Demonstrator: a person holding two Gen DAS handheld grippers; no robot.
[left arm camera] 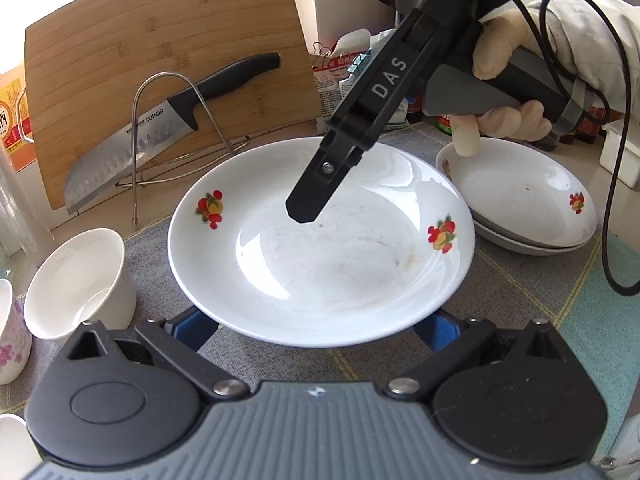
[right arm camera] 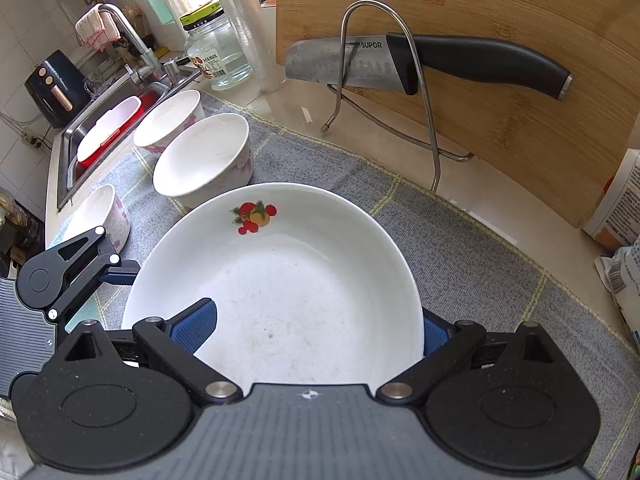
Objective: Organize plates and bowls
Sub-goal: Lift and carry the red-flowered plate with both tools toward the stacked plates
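A white plate (left arm camera: 320, 248) with fruit decals lies on the grey cloth (left arm camera: 160, 264), and it fills the middle of the right wrist view too, plate (right arm camera: 288, 280). My left gripper (left arm camera: 316, 334) is open, its blue fingertips hidden under the plate's near rim. My right gripper (right arm camera: 316, 330) is open and straddles the rim: one blue pad (right arm camera: 196, 326) rests inside the plate, the other sits outside the rim. In the left wrist view the right gripper (left arm camera: 306, 210) slants down over the plate. Two more plates (left arm camera: 524, 200) are stacked to the right. White bowls (right arm camera: 200, 160) stand to the left.
A bamboo cutting board (left arm camera: 160, 52) and a knife (left arm camera: 168, 116) on a wire rack (right arm camera: 400, 80) stand behind the plate. A sink (right arm camera: 104, 132) with a faucet, a glass jar (right arm camera: 218, 52) and packets (right arm camera: 624, 208) edge the counter. A gloved hand (left arm camera: 500, 52) holds the right gripper.
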